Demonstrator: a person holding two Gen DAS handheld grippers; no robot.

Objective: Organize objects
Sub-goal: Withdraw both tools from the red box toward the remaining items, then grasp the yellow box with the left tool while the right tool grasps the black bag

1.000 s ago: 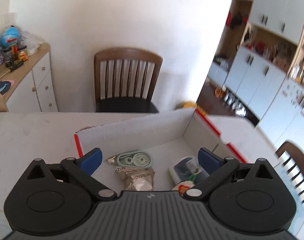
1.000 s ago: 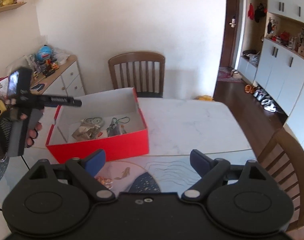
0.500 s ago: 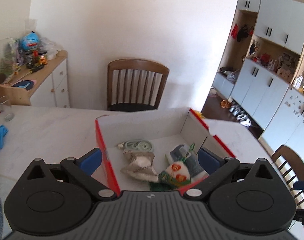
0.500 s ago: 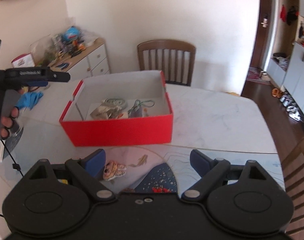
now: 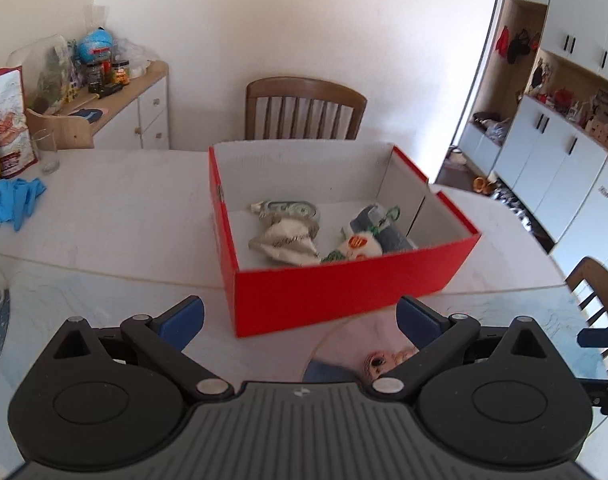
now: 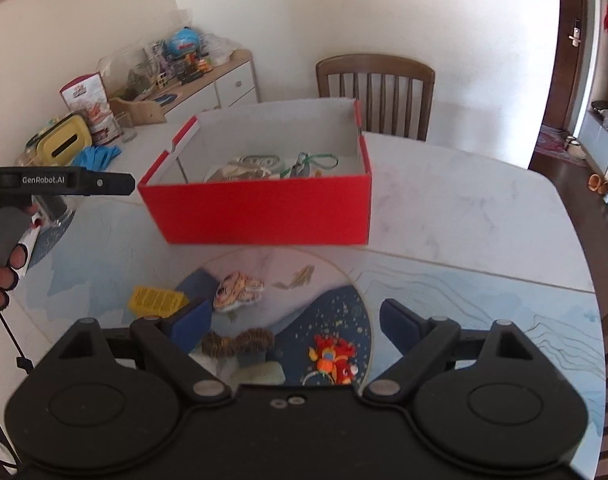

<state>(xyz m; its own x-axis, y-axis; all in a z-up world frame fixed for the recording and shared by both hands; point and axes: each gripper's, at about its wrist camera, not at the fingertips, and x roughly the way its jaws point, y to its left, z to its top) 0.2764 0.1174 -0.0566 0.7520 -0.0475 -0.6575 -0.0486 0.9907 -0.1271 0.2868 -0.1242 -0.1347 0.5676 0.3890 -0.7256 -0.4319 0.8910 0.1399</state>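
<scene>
Red box [image 6: 264,216] sits open-topped near the middle of the white table [image 6: 463,208], its long side facing me and a wooden chair [image 6: 375,88] just behind its far wall. From my left gripper [image 5: 300,316] I see bare tabletop to the left of the box, running to blue gloves [image 5: 12,200] and a drinking glass [image 5: 44,148] at the table's edge; on the right, the table curves away toward white cabinets. My left gripper's jaws stand wide with nothing between them, hanging over the table just in front of the box's near corner. My right gripper [image 6: 292,328] is spread wide too and holds nothing.

Under it, on a round patterned mat, lie loose things: a yellow ridged piece [image 6: 156,300], a striped plush toy [image 6: 236,292], a brown fuzzy strip [image 6: 236,342] and a red toy [image 6: 335,360]. They lie apart from the box, between it and me. Inside the box I see a pale green tape dispenser [image 5: 292,210], a crumpled silver wrapper [image 5: 288,240] and a small white toy with a green cord [image 5: 355,246], all against the near wall, leaving the far half bare.
</scene>
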